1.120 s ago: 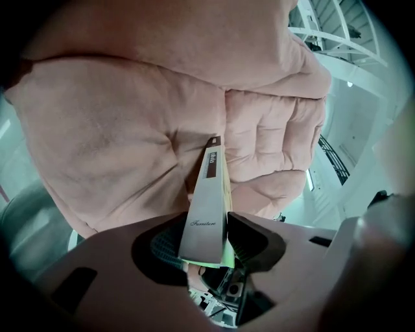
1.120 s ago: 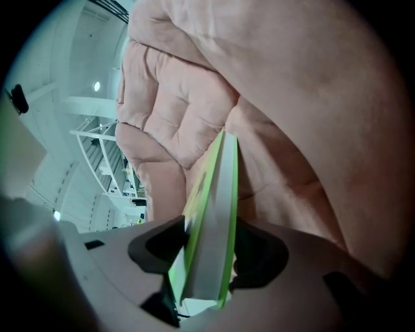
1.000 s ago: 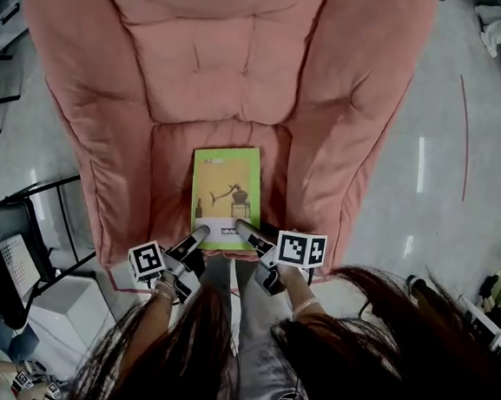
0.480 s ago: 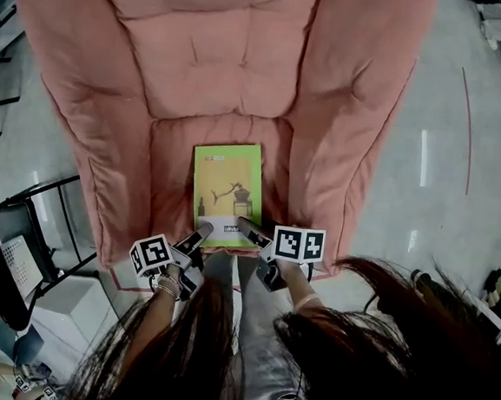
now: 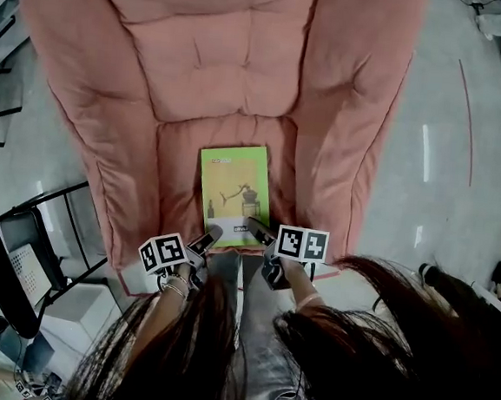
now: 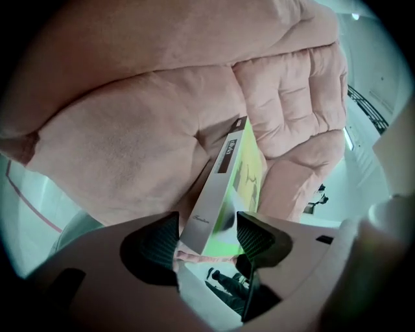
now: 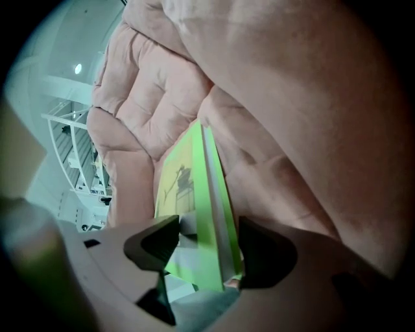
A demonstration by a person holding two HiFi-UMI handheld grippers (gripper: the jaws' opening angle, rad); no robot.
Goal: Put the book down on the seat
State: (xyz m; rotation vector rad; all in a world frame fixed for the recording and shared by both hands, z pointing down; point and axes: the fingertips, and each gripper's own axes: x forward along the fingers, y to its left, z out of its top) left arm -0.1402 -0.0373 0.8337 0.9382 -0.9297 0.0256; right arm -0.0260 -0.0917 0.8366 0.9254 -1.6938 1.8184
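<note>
Pink padded armchair fills most of the head view, with its top and outer arms cut off by the frame. Dark hair covers the bottom of that view and hides most of both forearms and hands. Only the left wrist shows clearly. Cover print on the book is too small to read.

Count: one book, one armchair, two grippers, two marker cubes, left and right. One black frame chair stands on the grey floor at left, partly cut off.

The green-covered book lies flat, cover up, on the seat cushion, with its near edge at the cushion's front.

Left gripper reaches in from below-left, its tips at the book's near left corner. Its own view has that corner sandwiched between the two dark pads, clamped across the book's thickness.

Right gripper comes from below-right onto the near right corner. In its view the book's edge fills the gap between the jaws, so it is clamped too.

The two grippers converge, tips angled toward each other.
</note>
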